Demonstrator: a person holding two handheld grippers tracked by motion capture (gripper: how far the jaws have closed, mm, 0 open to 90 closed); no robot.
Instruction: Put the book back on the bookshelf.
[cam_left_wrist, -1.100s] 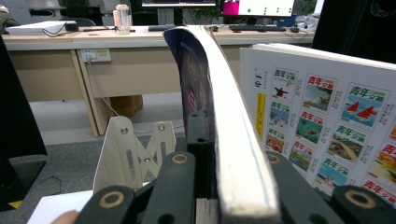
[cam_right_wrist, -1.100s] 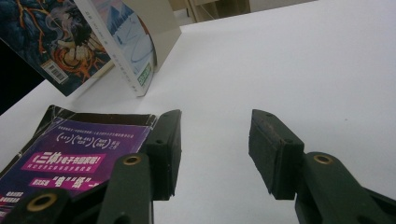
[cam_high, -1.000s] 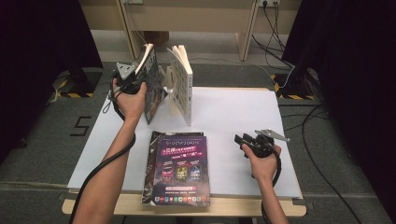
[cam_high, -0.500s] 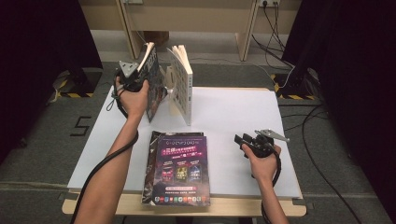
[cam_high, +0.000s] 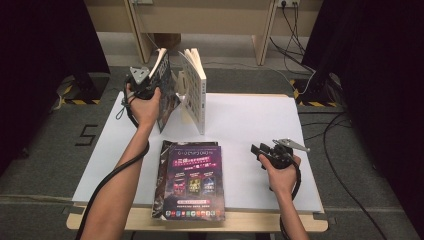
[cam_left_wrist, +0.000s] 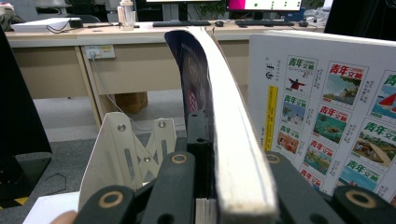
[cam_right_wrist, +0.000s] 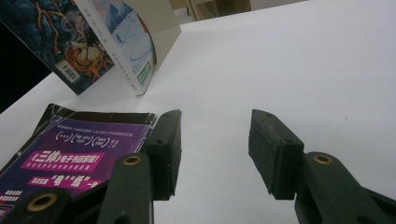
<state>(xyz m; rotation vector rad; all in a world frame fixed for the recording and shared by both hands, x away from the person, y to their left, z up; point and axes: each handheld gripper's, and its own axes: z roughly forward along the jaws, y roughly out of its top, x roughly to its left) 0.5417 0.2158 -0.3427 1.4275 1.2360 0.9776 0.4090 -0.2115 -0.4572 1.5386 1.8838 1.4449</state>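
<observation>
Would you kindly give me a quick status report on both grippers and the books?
Left gripper shut on dark-covered book, held upright by the white bookend. Right gripper open, empty, over the table. White book standing alongside; purple magazine flat near front edge.

Black two-jaw tool (cam_high: 141, 85), grey three-cornered plate, brass-ringed screws, trailing black cable

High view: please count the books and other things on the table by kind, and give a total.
Standing books: 2 (dark book, white book)
Flat purple book: 1
White bookend: 1
Total: 4
</observation>
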